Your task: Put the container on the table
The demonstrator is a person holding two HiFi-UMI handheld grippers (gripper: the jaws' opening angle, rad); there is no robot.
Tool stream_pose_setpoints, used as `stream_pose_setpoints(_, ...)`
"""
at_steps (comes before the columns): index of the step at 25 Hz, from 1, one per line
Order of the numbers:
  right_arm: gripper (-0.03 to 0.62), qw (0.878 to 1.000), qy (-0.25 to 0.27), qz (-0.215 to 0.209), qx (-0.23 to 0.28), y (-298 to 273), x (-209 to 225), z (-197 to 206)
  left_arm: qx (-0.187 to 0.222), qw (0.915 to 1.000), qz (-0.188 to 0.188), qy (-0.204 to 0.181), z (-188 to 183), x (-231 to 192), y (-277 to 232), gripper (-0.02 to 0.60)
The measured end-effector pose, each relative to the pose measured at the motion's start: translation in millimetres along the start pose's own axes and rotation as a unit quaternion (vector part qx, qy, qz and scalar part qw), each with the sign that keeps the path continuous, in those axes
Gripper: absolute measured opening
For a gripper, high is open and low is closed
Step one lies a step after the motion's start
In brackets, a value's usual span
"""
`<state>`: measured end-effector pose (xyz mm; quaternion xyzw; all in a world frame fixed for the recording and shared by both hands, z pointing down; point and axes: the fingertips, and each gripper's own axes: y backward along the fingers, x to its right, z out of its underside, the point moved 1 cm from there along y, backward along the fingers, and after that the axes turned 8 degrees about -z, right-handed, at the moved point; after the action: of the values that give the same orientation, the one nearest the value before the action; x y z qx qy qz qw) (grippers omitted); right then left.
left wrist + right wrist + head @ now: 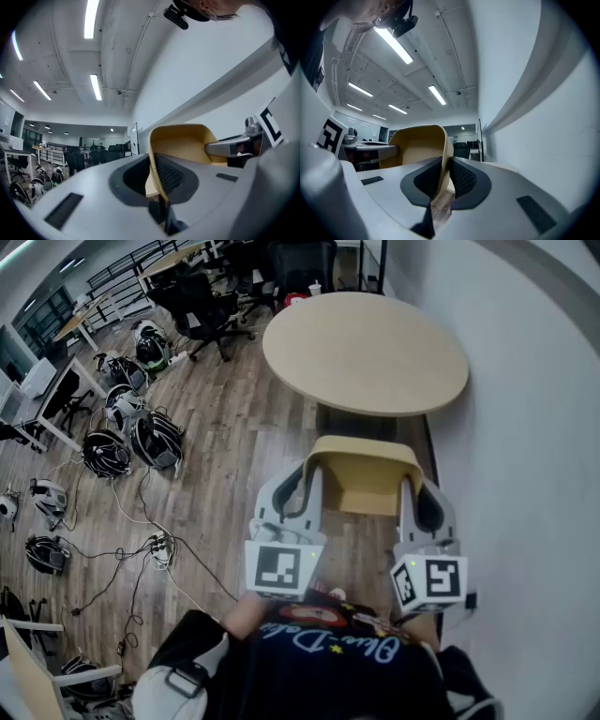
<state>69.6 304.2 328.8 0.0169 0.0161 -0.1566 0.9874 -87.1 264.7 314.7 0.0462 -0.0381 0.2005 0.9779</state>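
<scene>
My left hand-held gripper (302, 486) and right hand-held gripper (415, 491) clench the container (364, 474) by its sides, seemingly nearer than the desk (366, 352).

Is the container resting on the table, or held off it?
Held off it. The left gripper and right gripper each clamp a side wall, and the container hangs short of the table, over the wood floor.
</scene>
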Motion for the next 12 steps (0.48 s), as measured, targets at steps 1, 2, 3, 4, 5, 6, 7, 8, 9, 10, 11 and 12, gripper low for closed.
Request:
stream_pose_setpoints(1, 0.037, 1.000, -0.002, 0.002, 0.001, 3, 2, -1, 0.000, 1.0000, 0.002, -0.001, -1, 4, 0, 0.029)
stream_pose_setpoints(2, 0.037, 1.000, -0.005, 0.003, 0.001, 6, 5, -1, 0.000, 1.0000, 0.004, -0.003, -2, 7, 0, 0.029)
stream_pose_setpoints(3, 0.036, 1.000, -0.008, 0.005, 0.002, 9, 7, -1, 0.000, 1.0000, 0.006, -0.005, -4, 11, 0, 0.029)
stream_pose_setpoints(4, 0.037, 1.000, -0.011, 0.007, 0.004, 11, 10, -1, 0.000, 0.9999, 0.009, -0.009, -5, 14, -1, 0.029)
stream_pose_setpoints(5, 0.037, 1.000, -0.015, 0.010, 0.006, 14, 12, -1, 0.001, 0.9999, 0.012, -0.012, -7, 18, -2, 0.029)
stream_pose_setpoints(6, 0.037, 1.000, -0.020, 0.012, 0.008, 16, 14, -1, 0.002, 0.9998, 0.015, -0.016, -8, 21, -3, 0.029)
stream_pose_setpoints(7, 0.037, 1.000, -0.023, 0.014, 0.009, 18, 16, -1, 0.002, 0.9996, 0.018, -0.019, -9, 23, -4, 0.029)
stream_pose_setpoints(8, 0.037, 0.999, -0.025, 0.016, 0.010, 20, 18, -1, 0.002, 0.9995, 0.021, -0.022, -10, 25, -4, 0.029)
stream_pose_setpoints(9, 0.037, 0.999, -0.027, 0.018, 0.011, 22, 19, 0, 0.002, 0.9994, 0.024, -0.025, -11, 27, -5, 0.029)
stream_pose_setpoints(10, 0.037, 0.999, -0.027, 0.020, 0.011, 23, 20, 0, 0.002, 0.9993, 0.025, -0.028, -11, 29, -5, 0.029)
stream_pose_setpoints(11, 0.037, 0.999, -0.028, 0.022, 0.011, 25, 22, 1, 0.002, 0.9992, 0.027, -0.031, -10, 31, -6, 0.029)
stream_pose_setpoints(12, 0.037, 0.999, -0.029, 0.024, 0.011, 25, 24, 2, 0.002, 0.9990, 0.028, -0.033, -10, 34, -7, 0.029)
